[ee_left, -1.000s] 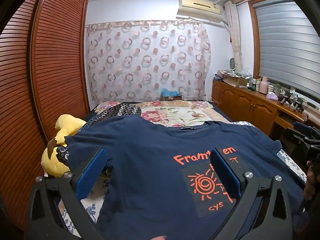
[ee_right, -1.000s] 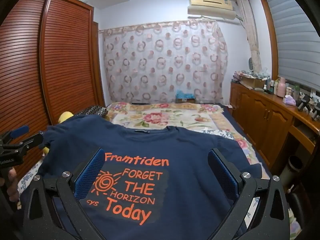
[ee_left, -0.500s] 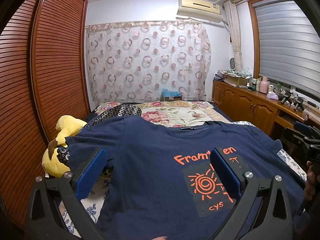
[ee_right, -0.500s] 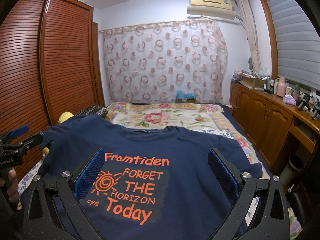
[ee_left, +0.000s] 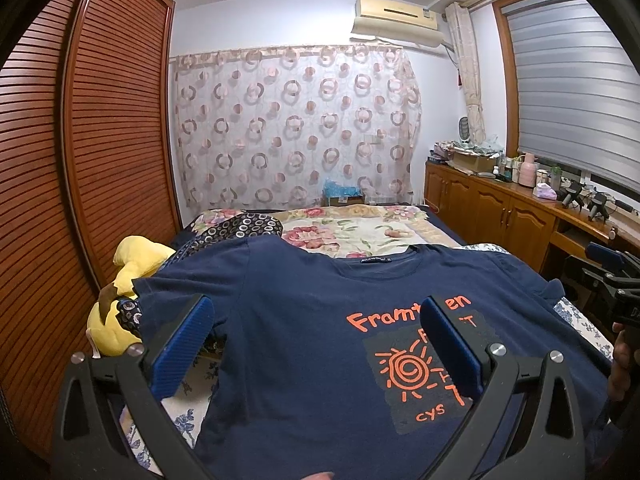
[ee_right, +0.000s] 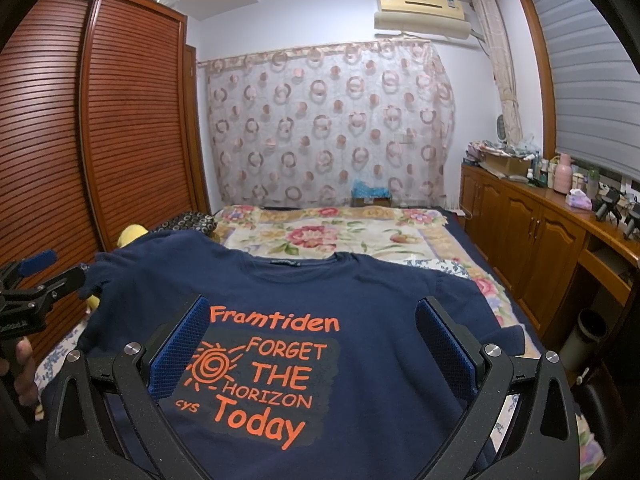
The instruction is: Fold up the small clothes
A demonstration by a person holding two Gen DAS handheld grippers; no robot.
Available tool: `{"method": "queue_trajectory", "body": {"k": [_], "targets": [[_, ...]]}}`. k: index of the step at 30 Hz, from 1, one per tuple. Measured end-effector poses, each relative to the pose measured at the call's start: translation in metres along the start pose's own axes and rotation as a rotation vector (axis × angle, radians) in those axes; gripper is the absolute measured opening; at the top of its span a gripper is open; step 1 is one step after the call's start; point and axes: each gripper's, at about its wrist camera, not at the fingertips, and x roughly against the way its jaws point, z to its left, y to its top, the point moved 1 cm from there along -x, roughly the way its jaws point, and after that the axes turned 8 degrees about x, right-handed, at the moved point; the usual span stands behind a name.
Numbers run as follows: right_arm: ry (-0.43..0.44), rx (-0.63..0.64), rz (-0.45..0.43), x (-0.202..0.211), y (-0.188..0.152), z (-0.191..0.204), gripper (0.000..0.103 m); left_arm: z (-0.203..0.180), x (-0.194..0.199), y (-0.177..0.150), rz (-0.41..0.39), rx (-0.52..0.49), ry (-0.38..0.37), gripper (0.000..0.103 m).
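Note:
A navy T-shirt (ee_left: 304, 344) with orange print lies spread flat, front up, on the bed, collar at the far side. It also shows in the right wrist view (ee_right: 380, 312). My left gripper (ee_left: 316, 320) is open and empty, held above the shirt's left half. My right gripper (ee_right: 312, 320) is open and empty, above the printed chest area. The right gripper shows at the right edge of the left wrist view (ee_left: 612, 276), and the left gripper at the left edge of the right wrist view (ee_right: 36, 284).
A yellow plush toy (ee_left: 132, 264) and a dotted dark cloth (ee_left: 240, 226) lie at the bed's left by the wooden wardrobe (ee_left: 80, 160). A floral quilt (ee_right: 332, 236) covers the far bed. Wooden cabinets (ee_right: 532, 232) with clutter line the right wall.

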Motion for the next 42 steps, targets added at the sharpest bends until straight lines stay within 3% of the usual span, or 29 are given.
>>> {"method": "queue_trajectory", "body": {"k": [42], "targets": [[0.002,0.0,-0.003,0.0032,0.0023,0.0016,0.103,-0.0023,0.0037,0.0023,-0.006,-0.012,0.004,0.103]]}}
